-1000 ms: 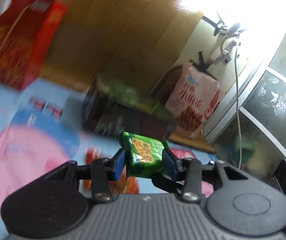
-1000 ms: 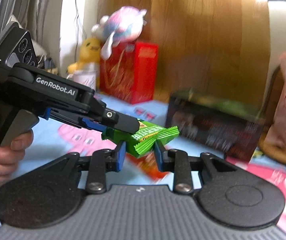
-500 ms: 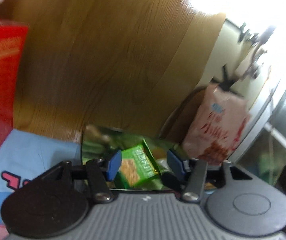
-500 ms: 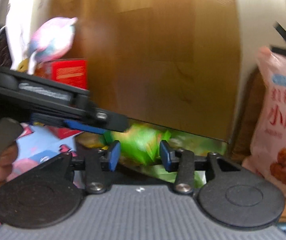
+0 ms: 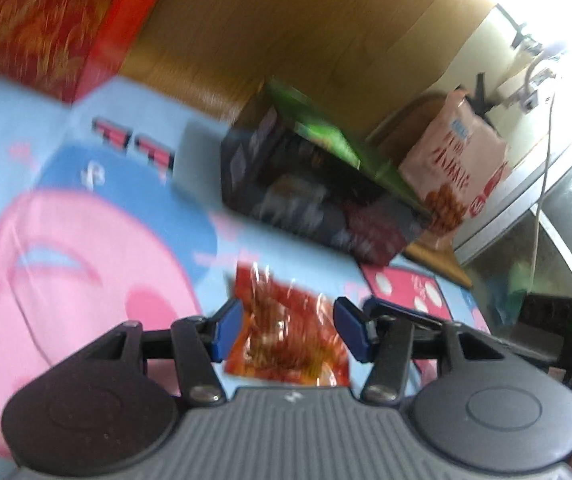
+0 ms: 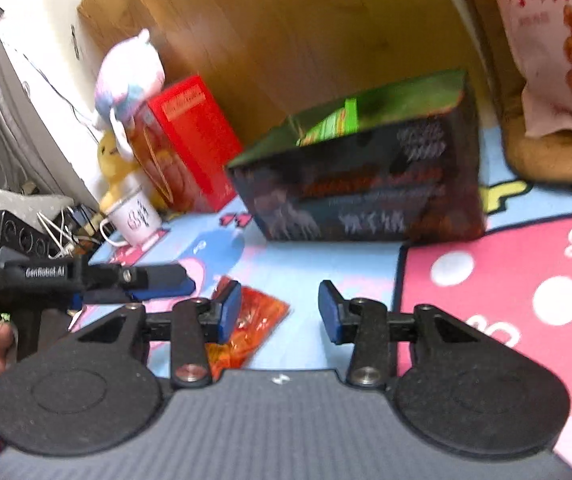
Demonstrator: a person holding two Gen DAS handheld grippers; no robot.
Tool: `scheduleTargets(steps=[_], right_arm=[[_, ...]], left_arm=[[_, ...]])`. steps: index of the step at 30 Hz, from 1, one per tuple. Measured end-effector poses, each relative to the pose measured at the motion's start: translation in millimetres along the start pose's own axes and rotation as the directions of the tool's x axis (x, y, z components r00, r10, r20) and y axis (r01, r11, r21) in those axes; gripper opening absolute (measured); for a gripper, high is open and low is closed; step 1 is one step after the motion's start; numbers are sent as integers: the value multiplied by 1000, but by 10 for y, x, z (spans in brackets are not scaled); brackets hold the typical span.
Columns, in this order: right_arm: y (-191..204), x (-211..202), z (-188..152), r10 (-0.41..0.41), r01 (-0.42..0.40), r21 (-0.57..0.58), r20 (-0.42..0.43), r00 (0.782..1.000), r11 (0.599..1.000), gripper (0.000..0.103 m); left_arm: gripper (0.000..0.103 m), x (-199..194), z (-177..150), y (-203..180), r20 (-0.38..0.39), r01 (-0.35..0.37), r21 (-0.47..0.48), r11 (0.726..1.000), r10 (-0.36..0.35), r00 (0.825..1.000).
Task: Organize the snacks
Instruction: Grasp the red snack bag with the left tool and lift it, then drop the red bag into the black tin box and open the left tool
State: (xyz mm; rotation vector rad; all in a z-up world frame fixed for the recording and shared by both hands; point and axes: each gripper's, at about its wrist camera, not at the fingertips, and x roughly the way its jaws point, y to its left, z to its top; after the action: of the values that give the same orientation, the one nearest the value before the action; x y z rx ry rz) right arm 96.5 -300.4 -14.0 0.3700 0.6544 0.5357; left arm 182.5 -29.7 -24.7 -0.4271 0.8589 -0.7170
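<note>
A dark open snack box (image 5: 317,196) stands on the blue cartoon mat, with green packets (image 6: 331,122) inside it; it also shows in the right wrist view (image 6: 365,200). A red-orange snack packet (image 5: 286,332) lies flat on the mat in front of the box. My left gripper (image 5: 287,330) is open and empty, its fingers on either side of that packet just above it. My right gripper (image 6: 280,310) is open and empty, with the packet (image 6: 252,320) by its left finger. The left gripper (image 6: 142,280) shows at the left of the right wrist view.
A red box (image 6: 190,140) with a plush toy (image 6: 128,72) on it stands at the back left by a white mug (image 6: 136,216). A pink snack bag (image 5: 451,164) leans behind the dark box. A wooden panel (image 6: 305,40) backs the mat.
Both grippers let go of the green packets over the dark box, opened, and drew back and down to the red-orange packet on the mat.
</note>
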Motion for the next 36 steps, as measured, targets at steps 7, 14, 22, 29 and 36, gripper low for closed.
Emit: scheduleTargets(steps=[7,14,22,29,36], right_arm=[[6,204,-14,124,-114,118,-79,989,986,42],[56,149,-114,195,-179,221,-53,979,959,17],[-199,-12,-317,326,-324,482,83,942,814,13],[-162,-175,-164,407,-435,476,167,898,764,13],[-226,-423,514,282,-332,288,202,938,898,15]], left_arm=[[35,-131,-209,52,73,-18,-20,1000,20,997],[38,-231,-257,71,68,-15,-49,999,19,998],[86,-454,-307,155,92,131,-154,979,-118,989],[37,-403,-113,-79,84,259,-127,958,-249,965],[37,5,524,-552,81,225,12,974,-225,971]])
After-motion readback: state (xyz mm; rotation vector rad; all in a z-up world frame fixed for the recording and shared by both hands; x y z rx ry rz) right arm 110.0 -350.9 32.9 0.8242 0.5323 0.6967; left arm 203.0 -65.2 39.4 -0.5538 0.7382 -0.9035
